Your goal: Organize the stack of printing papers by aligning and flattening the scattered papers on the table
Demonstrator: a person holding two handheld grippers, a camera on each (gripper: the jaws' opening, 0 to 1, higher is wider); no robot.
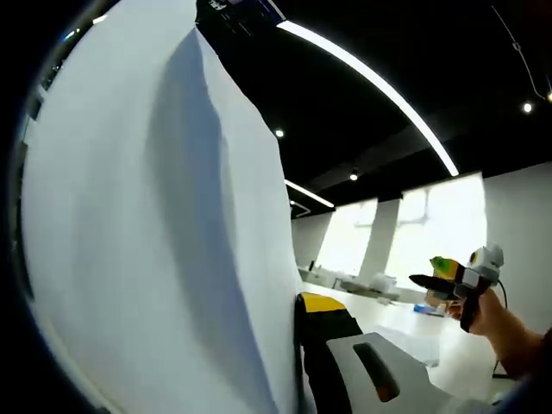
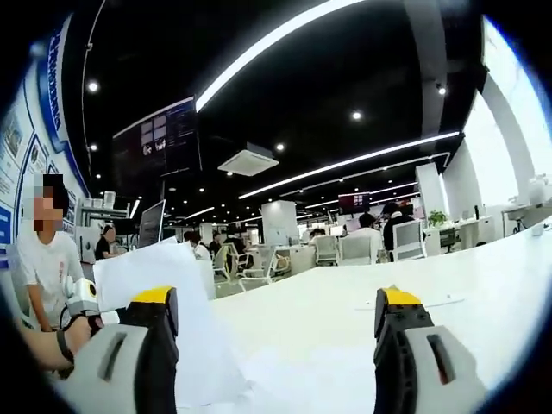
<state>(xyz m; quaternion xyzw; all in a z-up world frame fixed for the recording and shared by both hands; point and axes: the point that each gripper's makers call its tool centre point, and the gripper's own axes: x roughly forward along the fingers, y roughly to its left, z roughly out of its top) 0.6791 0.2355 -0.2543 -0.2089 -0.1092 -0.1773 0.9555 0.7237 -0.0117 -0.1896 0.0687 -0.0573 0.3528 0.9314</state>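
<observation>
A stack of white printing papers [image 1: 155,224] stands upright and close to the lens in the left gripper view. My left gripper [image 1: 297,304] is shut on its edge: the yellow-tipped right jaw presses against the sheets and the other jaw is hidden behind them. In the right gripper view the same papers [image 2: 159,276] rise over the white table [image 2: 345,302] at the left, held by the left gripper [image 2: 82,297] in a hand. My right gripper [image 2: 276,297] is open with its jaws wide apart and nothing between them. It also appears in the left gripper view as the right gripper [image 1: 444,276], apart from the papers.
A loose sheet [image 2: 414,302] lies flat on the table beyond my right jaw. Office chairs [image 2: 345,250], desks and several people fill the room behind the table. A person [image 2: 47,259] stands at the far left. Bright windows [image 1: 431,224] line the far wall.
</observation>
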